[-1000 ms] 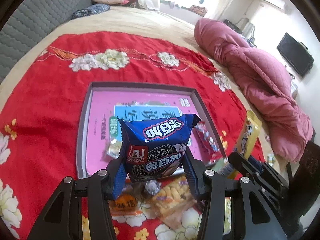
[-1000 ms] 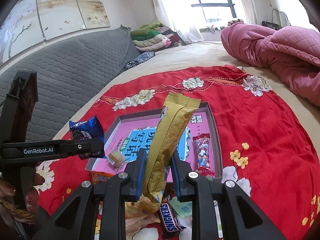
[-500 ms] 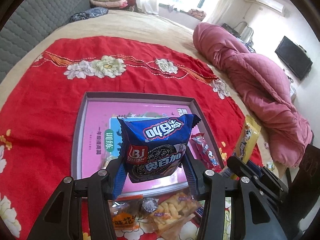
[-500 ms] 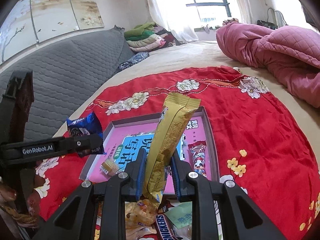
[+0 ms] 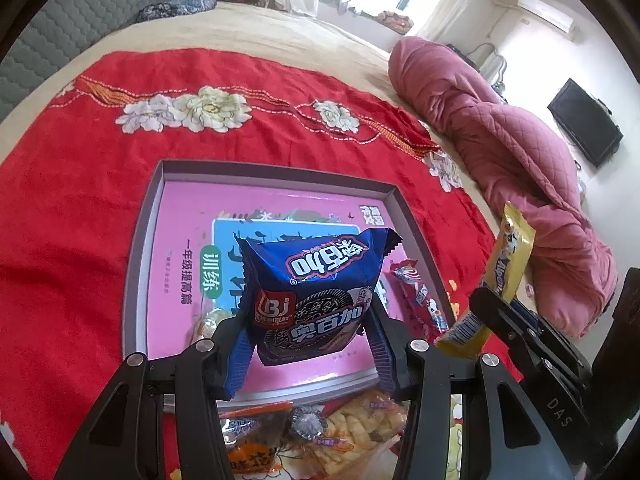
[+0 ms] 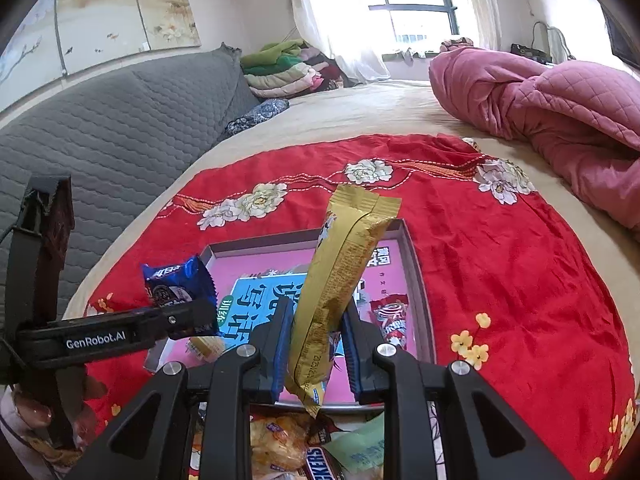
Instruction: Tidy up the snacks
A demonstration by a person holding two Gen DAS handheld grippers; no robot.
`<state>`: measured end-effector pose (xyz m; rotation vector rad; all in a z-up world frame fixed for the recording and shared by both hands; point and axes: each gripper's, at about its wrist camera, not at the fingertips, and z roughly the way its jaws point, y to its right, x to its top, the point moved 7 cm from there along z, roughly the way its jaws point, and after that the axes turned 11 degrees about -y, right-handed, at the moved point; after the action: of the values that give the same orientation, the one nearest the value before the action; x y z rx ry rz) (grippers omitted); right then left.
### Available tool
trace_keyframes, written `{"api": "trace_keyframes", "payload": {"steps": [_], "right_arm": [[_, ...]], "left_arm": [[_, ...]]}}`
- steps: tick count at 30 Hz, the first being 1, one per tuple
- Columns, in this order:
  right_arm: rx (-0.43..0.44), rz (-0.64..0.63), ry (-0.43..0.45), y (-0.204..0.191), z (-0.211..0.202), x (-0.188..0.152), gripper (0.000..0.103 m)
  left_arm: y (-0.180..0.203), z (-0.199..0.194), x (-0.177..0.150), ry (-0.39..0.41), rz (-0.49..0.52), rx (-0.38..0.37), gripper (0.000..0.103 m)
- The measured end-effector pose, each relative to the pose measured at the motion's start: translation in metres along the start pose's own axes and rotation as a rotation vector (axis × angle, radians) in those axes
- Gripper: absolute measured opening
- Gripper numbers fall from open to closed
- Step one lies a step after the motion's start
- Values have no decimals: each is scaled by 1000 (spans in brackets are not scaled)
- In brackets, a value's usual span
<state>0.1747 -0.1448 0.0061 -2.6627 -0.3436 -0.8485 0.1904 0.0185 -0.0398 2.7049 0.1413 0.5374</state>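
Over the pink-lined tray (image 5: 138, 248), both grippers have carried their snacks forward since a sec ago; the tray now sits lower and fuller in each view, so the loads hang above its floor rather than above the loose pile; probably the drop-off step, w/ release not yet done. L gripper (image 5: 310, 340) clenched on the blue cookie pack (image 5: 316, 292), pads pressing both sides; R gripper (image 6: 316, 344) clenched on the gold wafer bar (image 6: 340, 280), which stands tilted up out of the jaws. Already in the tray: a red candy pack (image 6: 390, 318) by the right wall and a small yellow sweet (image 5: 208, 320) near the front. Outside it, at the near edge, more snacks wait, incl. a Snickers bar (image 6: 320, 466) and a bag of puffed crisps (image 5: 360, 424). Surface: red floral cloth (image 6: 500, 264) over a beige bed; pink quilt (image 6: 560, 100) bunched to the right; grey padded headboard (image 6: 112, 132), folded clothes, bright window behind.
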Motion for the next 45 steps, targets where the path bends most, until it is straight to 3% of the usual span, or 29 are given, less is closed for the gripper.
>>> {"api": "trace_keyframes", "payload": {"steps": [11,45], "right_arm": [[-19,-13,-53,-7,23,-2,24],[-19,-23,-192,-4,71,-27,24]], "left_arm": [[-4,25,-4,-64,-22,-67,53],[-9,64,-19,-172,-18,-54,53]]}}
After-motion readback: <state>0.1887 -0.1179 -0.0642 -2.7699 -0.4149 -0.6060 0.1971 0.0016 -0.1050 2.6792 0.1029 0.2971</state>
